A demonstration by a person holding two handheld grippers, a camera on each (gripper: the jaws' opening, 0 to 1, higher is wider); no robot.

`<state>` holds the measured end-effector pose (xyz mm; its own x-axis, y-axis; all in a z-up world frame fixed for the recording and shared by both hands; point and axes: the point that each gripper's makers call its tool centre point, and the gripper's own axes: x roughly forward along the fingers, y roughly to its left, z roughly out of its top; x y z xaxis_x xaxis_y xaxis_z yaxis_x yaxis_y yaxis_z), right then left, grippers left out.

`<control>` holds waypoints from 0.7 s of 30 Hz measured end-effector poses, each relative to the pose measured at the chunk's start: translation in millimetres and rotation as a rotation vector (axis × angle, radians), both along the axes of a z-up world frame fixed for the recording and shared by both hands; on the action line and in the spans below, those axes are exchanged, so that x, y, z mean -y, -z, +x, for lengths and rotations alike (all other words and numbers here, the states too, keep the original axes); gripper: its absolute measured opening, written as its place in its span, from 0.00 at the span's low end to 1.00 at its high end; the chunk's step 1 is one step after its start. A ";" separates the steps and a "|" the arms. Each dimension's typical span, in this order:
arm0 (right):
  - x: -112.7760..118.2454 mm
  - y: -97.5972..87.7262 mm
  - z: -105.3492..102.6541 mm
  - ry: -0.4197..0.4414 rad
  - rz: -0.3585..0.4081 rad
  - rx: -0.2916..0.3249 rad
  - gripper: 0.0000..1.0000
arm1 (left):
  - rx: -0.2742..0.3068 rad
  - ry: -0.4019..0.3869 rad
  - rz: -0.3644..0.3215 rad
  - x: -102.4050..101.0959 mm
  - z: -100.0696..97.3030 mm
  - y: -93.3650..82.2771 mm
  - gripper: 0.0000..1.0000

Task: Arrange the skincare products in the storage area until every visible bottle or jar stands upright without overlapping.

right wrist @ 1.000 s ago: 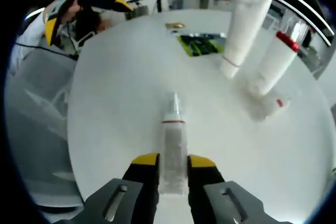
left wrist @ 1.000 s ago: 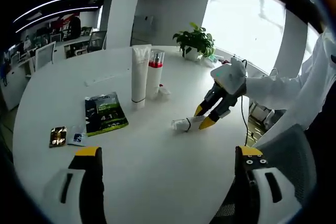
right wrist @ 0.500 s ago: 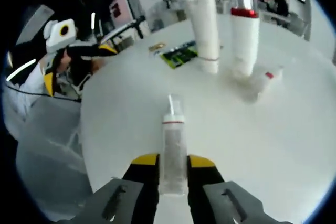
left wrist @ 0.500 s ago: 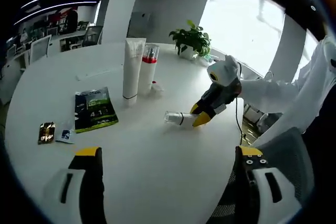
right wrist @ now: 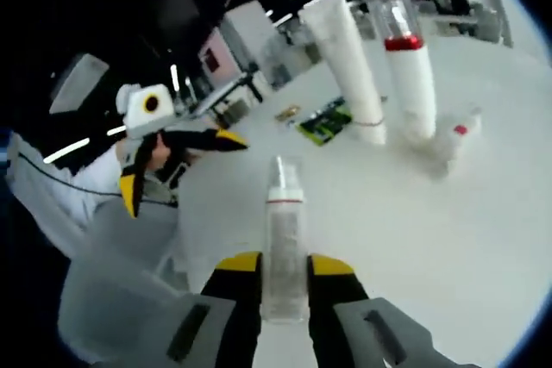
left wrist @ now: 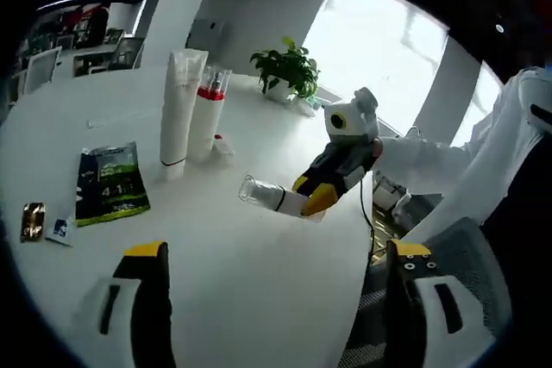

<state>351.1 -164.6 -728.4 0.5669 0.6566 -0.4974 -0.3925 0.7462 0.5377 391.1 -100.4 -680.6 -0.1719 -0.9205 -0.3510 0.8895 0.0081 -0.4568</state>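
The clear bottle is clamped between the jaws of the right hand-held gripper, gripped around its lower body with the capped end pointing away; in the left gripper view the same bottle is seen raised above the desk, lying roughly level. It is judged light and stiff, a thin clear plastic with a slick wall, so a grip around the middle of the body, as it is held, is likely to serve best; a hold nearer the narrow cap would probably let it swing or slip. It is taken to be easily toppled once set on its small base.

Farther off, a white tube and a red-banded bottle are seen standing upright just beside each other, with a small bottle lying on its side near their right. A green sachet is laid flat at the near left of them, and a gold sachet and a small card lie beside it. A potted plant stands at the far edge.

The left hand-held gripper is spread wide, with nothing between its jaws
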 end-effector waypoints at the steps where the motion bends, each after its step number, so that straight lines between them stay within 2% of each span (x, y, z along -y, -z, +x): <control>1: -2.2 -3.8 0.4 -0.002 0.024 0.010 0.13 | -0.016 0.011 -0.031 2.0 -1.5 -3.8 0.93; 4: -7.5 -16.5 3.6 0.032 0.142 0.007 0.13 | -0.100 -0.025 -0.089 9.8 6.3 -7.8 0.91; 8: -14.0 -36.4 4.9 0.056 0.312 0.024 0.13 | -0.159 -0.078 -0.124 14.5 17.7 -6.9 0.84; 10: -15.8 -40.9 3.9 0.062 0.359 0.025 0.13 | -0.183 -0.088 -0.155 17.4 20.2 -7.6 0.81; 13: -17.6 -44.5 3.0 0.076 0.420 0.016 0.13 | -0.302 -0.063 -0.237 22.5 14.8 -18.4 0.70; 15: -20.2 -48.7 2.5 0.086 0.484 0.009 0.13 | -0.344 -0.066 -0.295 27.0 14.6 -24.5 0.58; 16: -21.3 -50.4 2.4 0.092 0.515 0.006 0.13 | -0.360 -0.072 -0.306 29.1 15.2 -25.0 0.55; 19: -23.0 -53.0 3.1 0.101 0.562 0.005 0.13 | -0.462 -0.059 -0.319 34.5 9.1 -24.4 0.43; 21: -25.0 -52.9 3.6 0.104 0.568 0.001 0.13 | -0.462 -0.069 -0.315 39.3 10.2 -18.7 0.39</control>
<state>354.7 -139.7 -675.5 0.6433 0.7612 -0.0823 -0.3331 0.3751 0.8651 401.3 -139.7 -661.9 -0.1781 -0.9832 0.0402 0.5984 -0.1406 -0.7888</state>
